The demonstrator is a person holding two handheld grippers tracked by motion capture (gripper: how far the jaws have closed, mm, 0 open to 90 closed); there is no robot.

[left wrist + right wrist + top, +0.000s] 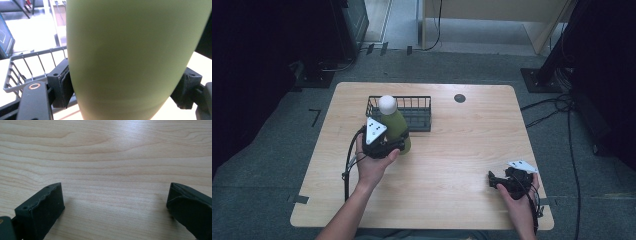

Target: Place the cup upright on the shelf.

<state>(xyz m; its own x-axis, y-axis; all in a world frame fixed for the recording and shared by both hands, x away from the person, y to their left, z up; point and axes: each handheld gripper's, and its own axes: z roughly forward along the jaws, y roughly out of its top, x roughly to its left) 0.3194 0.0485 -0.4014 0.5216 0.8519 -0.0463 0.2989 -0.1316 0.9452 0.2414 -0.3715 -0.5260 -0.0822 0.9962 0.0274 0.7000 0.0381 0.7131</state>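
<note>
Wooden table (452,165), green bottle (396,125) upright, left gripper (393,146) clamping it

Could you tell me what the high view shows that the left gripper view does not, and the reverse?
High view alone: the bottle's white cap, the whole wooden table, and the right gripper resting open near the table's right edge. Left gripper view alone: the jaw pads pressed against the bottle's sides. Both: the green bottle held by the left gripper, with the wire basket behind it.

A lab: wooden table (447,165) on grey carpet (272,165); floor cables (557,105); dark equipment stands (539,80).
</note>
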